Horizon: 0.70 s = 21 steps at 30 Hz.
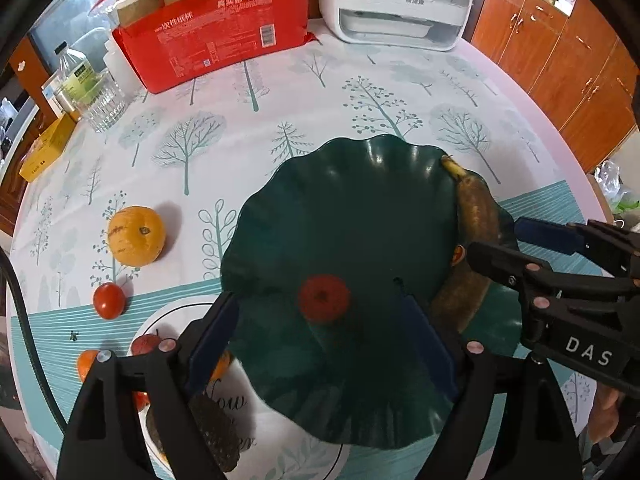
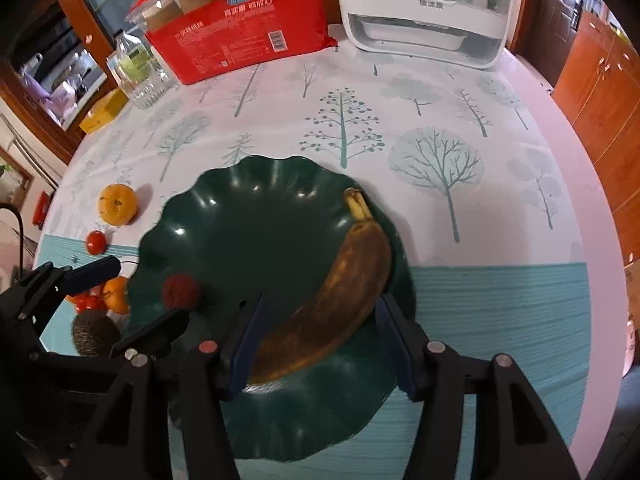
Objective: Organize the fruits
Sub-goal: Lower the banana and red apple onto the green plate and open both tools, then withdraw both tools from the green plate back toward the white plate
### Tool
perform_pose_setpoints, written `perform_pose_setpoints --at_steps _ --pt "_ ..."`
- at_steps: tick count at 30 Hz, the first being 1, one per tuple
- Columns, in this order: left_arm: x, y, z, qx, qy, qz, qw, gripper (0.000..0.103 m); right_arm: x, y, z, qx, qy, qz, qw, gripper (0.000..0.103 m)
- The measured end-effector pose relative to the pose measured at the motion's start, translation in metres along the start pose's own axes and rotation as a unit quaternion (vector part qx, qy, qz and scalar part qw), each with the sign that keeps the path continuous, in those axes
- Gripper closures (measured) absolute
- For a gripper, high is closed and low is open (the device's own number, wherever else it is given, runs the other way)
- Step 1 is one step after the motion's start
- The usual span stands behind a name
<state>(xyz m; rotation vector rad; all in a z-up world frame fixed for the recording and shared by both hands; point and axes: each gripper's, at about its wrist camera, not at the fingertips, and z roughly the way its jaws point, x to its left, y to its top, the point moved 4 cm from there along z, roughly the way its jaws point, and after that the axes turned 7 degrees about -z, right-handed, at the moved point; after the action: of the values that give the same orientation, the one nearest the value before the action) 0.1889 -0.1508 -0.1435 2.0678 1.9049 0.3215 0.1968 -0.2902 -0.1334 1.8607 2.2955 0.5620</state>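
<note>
- Orange-skinned citrus (image 1: 137, 235) sits alone on the tree-print worktop (image 1: 280, 112), far left; a small red tomato (image 1: 109, 300) just below it, apart from it.
- White plate (image 1: 160, 320) at lower left holds several small red and orange fruits, partly hidden behind the left gripper's finger.
- Left gripper (image 1: 320, 344) hangs over the near half of the dark green scalloped dish (image 1: 352, 184), jaws spread wide, nothing pressed between them. No earlier view to compare.
- Red round fruit (image 1: 324, 298) lies in the dish, between the left gripper's fingers but clear of both pads.
- Brown, overripe banana (image 2: 352, 280) lies curved along the dish's right side, stem pointing away.
- Right gripper (image 2: 320, 340) straddles the banana's near end, jaws parted; the left pad looks close to the peel, contact uncertain.
- Back of worktop: red cup package (image 1: 216, 36), glass bottle (image 1: 76, 68), white appliance (image 1: 400, 4).
</note>
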Motion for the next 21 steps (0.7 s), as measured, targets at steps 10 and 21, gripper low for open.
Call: perform_pose_setpoints --at_steps 10,21 --pt "0.01 -0.011 -0.038 -0.021 -0.013 -0.011 0.9996 0.016 0.016 -0.011 -0.041 -0.037 0.008 0.019 0.999 0.046" --pt "0.034 -0.028 -0.085 -0.039 -0.018 -0.025 0.9988 0.012 0.04 -0.019 -0.077 -0.067 0.007 0.026 0.997 0.046"
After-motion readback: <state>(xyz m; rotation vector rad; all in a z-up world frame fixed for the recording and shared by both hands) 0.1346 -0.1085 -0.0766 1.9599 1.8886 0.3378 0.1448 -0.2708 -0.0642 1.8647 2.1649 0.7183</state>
